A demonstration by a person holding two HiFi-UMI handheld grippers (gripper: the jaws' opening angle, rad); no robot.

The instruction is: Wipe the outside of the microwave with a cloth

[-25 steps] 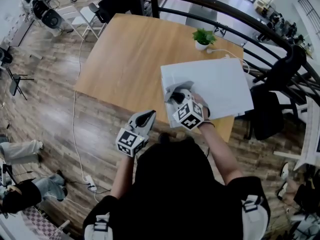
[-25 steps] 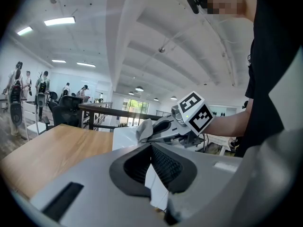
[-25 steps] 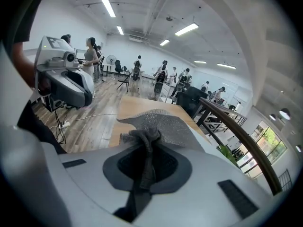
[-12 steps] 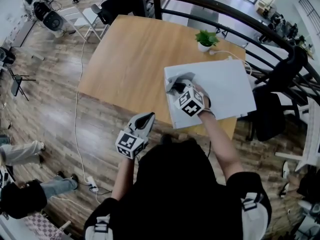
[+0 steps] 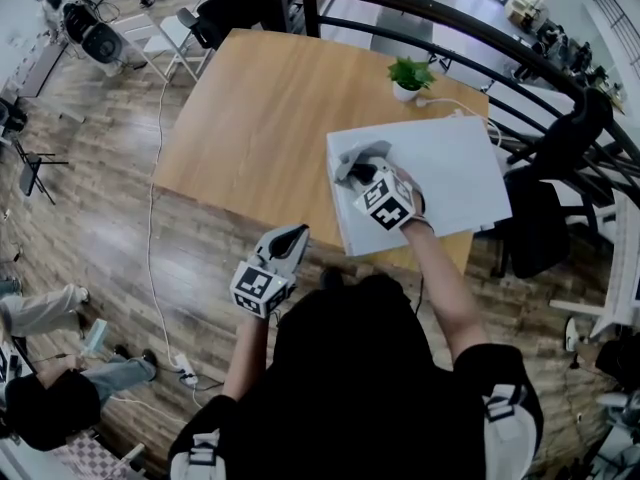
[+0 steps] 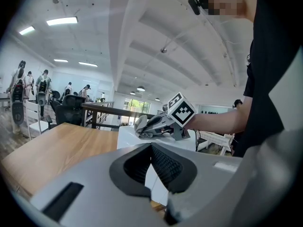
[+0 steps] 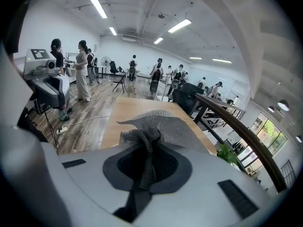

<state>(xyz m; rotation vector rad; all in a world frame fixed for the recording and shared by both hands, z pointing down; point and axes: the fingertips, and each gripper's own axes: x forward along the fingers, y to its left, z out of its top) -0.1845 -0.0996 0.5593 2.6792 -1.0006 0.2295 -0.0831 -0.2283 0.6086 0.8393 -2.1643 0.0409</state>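
Head view | my right claw (image 5: 352, 173) clamped on the grey cloth (image 5: 360, 156) | cloth lay on top of the white microwave (image 5: 450, 168), near its left edge | left claw (image 5: 290, 236) jaws together, holding nothing, off the wooden table (image 5: 250, 108), over floor.

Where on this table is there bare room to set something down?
The wooden table left of the microwave is bare. Crowded at the right: microwave, potted plant behind it, right hand-held gripper holding the cloth on top.
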